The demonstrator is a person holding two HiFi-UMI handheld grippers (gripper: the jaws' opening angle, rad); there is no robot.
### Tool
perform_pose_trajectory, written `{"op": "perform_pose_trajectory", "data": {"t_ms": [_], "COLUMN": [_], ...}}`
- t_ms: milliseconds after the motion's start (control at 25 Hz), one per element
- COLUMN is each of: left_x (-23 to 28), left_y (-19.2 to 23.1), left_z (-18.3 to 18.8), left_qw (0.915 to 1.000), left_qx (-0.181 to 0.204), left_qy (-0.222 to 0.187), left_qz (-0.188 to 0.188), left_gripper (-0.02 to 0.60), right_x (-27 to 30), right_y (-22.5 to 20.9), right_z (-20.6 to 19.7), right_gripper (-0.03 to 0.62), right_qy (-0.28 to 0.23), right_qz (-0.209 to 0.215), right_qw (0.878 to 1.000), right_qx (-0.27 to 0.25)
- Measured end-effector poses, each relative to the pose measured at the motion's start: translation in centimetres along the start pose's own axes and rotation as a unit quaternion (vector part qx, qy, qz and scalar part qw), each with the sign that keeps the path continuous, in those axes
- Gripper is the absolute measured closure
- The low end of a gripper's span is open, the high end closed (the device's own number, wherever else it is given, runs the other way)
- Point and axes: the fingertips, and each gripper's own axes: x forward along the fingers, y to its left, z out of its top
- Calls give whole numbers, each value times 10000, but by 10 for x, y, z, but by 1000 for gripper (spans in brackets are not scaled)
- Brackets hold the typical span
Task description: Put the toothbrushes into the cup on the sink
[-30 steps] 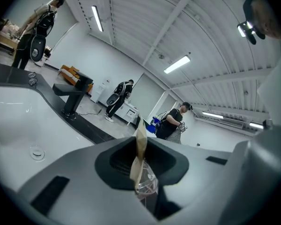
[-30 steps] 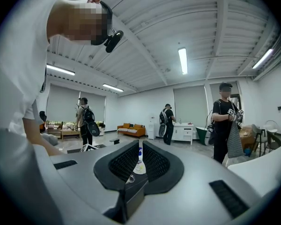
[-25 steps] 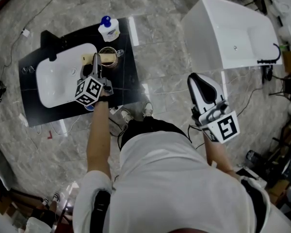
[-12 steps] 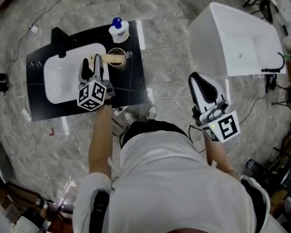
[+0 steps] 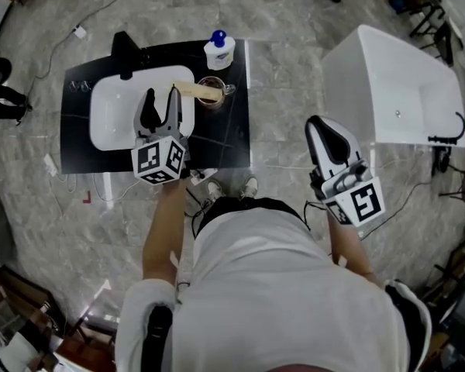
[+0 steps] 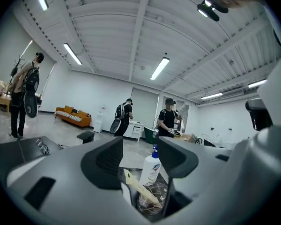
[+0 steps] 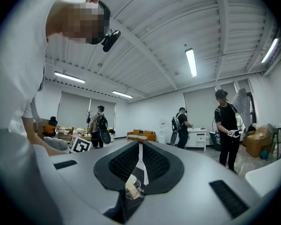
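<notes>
Lifted clear of the cup since a second ago, the left gripper [image 5: 161,99] now hangs over the white sink basin [image 5: 112,121] in the upper left of the frame. Its jaws have just opened wide, easing in slightly since, and nothing is between them. Just to its right the clear glass cup [image 5: 214,99] stands on the black surface [image 5: 232,130]. A cream toothbrush [image 5: 190,90] sits in it, leaning low across the rim toward the basin. A white bottle with a blue cap [image 5: 218,51] stands just behind the cup. The right gripper [image 5: 319,126], jaws together and empty, is well apart at centre right. The risk I see is the overhanging handle, which lies close to the left gripper's jaw. A sideways swing while withdrawing could catch it, lever the toothbrush out or topple the cup.
</notes>
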Motion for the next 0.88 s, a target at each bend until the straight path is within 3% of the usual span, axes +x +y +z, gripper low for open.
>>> {"op": "perform_pose_trajectory", "data": {"t_ms": [160, 440, 560, 680, 880], "left_x": [-22, -62, -82, -97, -105], "left_y": [-7, 6, 8, 9, 4], "left_z": [38, 81, 82, 76, 59], "left_qw": [9987, 9956, 9939, 9925, 9969], "left_qx": [418, 667, 825, 807, 598], "left_qy": [-270, -645, -665, -656, -456], "left_qz": [-71, 107, 309, 643, 239], "left_gripper": [405, 458, 534, 563, 578], "right_x": [9, 26, 34, 43, 50], "right_y": [8, 23, 22, 17, 49], "right_z": [4, 7, 5, 1, 2], "right_gripper": [546, 545, 546, 546, 546], "right_qy": [-65, -173, -260, -288, -199], "right_qz": [163, 483, 730, 977, 1066], "right_qw": [9998, 9987, 9969, 9944, 9941], "right_qx": [-12, -2, 127, 279, 60]}}
